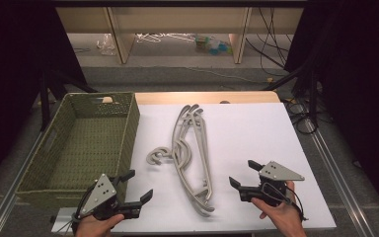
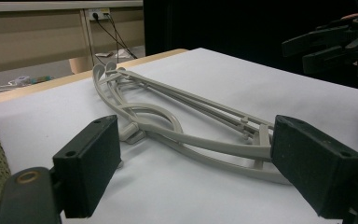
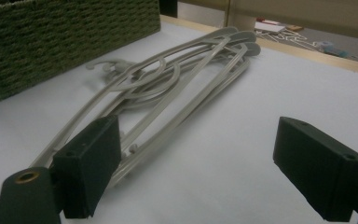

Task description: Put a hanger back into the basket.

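So I've got a pile of grey hangers [image 1: 191,158] lying flat in the middle of the white table [image 1: 256,133], just right of the green woven basket [image 1: 81,143], hooks pointing toward the basket side. My left gripper [image 1: 137,190] sits at the near edge by the basket's front corner, jaws wide open with nothing in them. My right gripper [image 1: 244,175] is on the other side of the pile, near it but not touching, jaws also wide open and empty.
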Available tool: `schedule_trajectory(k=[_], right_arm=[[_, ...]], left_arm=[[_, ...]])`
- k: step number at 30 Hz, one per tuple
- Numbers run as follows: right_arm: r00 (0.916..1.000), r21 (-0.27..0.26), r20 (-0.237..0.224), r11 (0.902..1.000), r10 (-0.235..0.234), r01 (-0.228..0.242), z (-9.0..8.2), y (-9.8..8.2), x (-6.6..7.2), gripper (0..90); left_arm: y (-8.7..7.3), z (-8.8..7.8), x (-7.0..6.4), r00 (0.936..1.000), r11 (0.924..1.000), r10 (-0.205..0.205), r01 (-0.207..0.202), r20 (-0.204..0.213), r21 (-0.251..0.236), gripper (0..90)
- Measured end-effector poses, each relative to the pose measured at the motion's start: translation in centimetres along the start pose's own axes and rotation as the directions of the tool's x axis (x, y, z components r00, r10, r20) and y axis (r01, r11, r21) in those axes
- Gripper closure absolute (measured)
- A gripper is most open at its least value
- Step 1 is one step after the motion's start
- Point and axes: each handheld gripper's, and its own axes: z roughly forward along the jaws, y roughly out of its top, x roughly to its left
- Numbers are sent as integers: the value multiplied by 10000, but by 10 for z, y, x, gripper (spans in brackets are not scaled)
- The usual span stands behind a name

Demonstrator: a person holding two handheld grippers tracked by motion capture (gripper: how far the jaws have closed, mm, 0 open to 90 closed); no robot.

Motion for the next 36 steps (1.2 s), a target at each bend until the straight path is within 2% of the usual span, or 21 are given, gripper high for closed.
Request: schedule_trajectory(k=[1,5,6,7,9,10,11,14,16,18,20,22,24,25,26,29,31,33,34,35,36], right_arm=[[10000,174,-21,9998,-92,93,-1,1,2,158],[9995,142,-186,9996,-254,257,4,4,8,158],[9987,242,-343,9990,-371,380,7,7,13,159],[9987,242,-343,9990,-371,380,7,7,13,159],[9966,420,-792,9987,-243,277,11,12,22,161],[9966,420,-792,9987,-243,277,11,12,22,161],[9948,546,-940,9975,-399,452,15,16,28,162],[9914,693,-1169,9954,-581,665,22,20,35,172],[9892,794,-1335,9943,-606,717,26,22,38,173],[9819,1108,-1813,9909,-557,767,37,26,45,173],[9775,1242,-1943,9865,-816,1070,46,29,51,173],[9742,1409,-2091,9832,-852,1163,50,32,54,175],[9672,1756,-2332,9740,-1004,1434,68,37,60,183],[9672,1756,-2332,9740,-1004,1434,68,37,60,183],[9623,2123,-2496,9634,-1084,1636,80,39,64,198],[9558,2720,-2704,9432,-1152,1906,97,41,73,230],[9547,3092,-2687,9273,-1276,2109,105,43,78,263],[9584,3219,-2558,9238,-1262,2076,116,43,82,306],[9558,3503,-2683,9120,-1205,2133,119,44,83,318],[9558,3503,-2683,9120,-1205,2133,119,44,83,318],[9592,3904,-2532,8938,-1261,2206,130,45,86,331]], left_arm=[[0,1,0,9999,10000,22,-21,109,-61,157],[0,1,-1,10000,10000,9,-10,32,68,157],[0,1,-1,10000,10000,6,-6,61,93,157],[0,1,-1,10000,10000,6,-6,61,93,157],[0,1,-2,10000,10000,-47,46,53,87,157],[0,1,-2,10000,10000,-47,46,53,87,157],[0,1,-2,10000,10000,-43,43,34,87,157],[0,1,-1,10000,9999,-12,12,16,110,157],[0,1,-1,9999,9998,-163,163,40,82,157],[0,1,-1,9999,9999,-103,103,51,39,157],[0,2,-1,9998,9999,-135,137,151,-90,157],[0,2,-1,9998,9999,-150,151,106,-58,157],[0,1,-1,9998,9998,-189,189,16,23,157],[0,1,-1,9998,9998,-189,189,16,23,157],[0,1,0,9998,9998,-196,196,36,-39,157],[0,0,0,9998,9999,-158,158,88,-4,157],[0,1,0,9998,9999,-160,160,107,2,157],[0,1,0,9998,9999,-123,122,142,46,158],[0,1,0,9998,9999,-116,115,176,38,158],[0,1,-1,9998,9999,-101,101,194,35,158],[0,1,-1,9997,9999,-125,124,207,34,158]])
